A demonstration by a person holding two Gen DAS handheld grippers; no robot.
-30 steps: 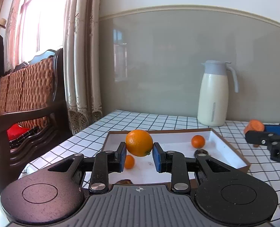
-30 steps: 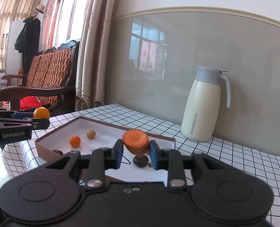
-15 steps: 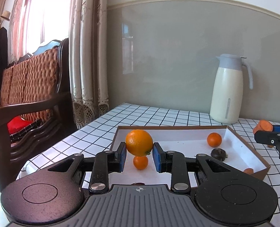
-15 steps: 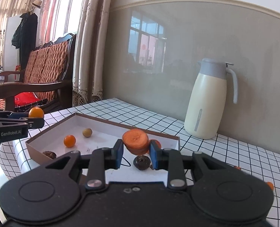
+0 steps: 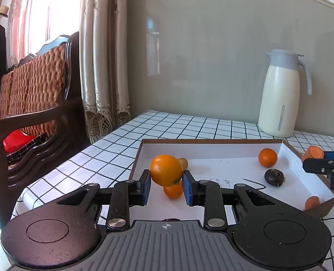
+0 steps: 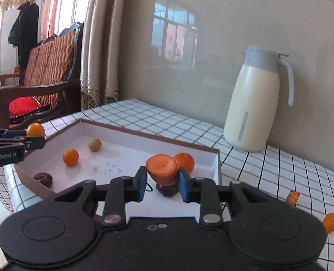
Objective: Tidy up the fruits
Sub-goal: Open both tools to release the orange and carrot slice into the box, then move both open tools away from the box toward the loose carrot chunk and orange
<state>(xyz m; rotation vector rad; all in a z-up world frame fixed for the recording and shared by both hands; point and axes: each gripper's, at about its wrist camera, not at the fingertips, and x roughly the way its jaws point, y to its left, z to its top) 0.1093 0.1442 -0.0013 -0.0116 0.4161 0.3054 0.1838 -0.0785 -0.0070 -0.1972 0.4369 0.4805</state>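
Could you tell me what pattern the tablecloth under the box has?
The tablecloth is white with a thin black grid of squares, clearest in the left wrist view.

Bright orange on the round orange point(image 5: 166, 170), between blue pads point(image 5: 146, 187) on a black left gripper point(image 5: 166, 188). Duller orange on the carrot chunk point(image 6: 162, 169), in an equally black right gripper point(image 6: 162, 186). White inside and brown outside on the tray point(image 5: 212, 150); dark brown on a wrinkled fruit point(image 5: 274, 177); yellowish olive on a small fruit point(image 6: 94, 144). White with a black grid on the tablecloth point(image 5: 167, 124). Cream body and pale grey lid on the jug point(image 6: 254, 103). Woven orange-brown on the chair back point(image 5: 31, 76).
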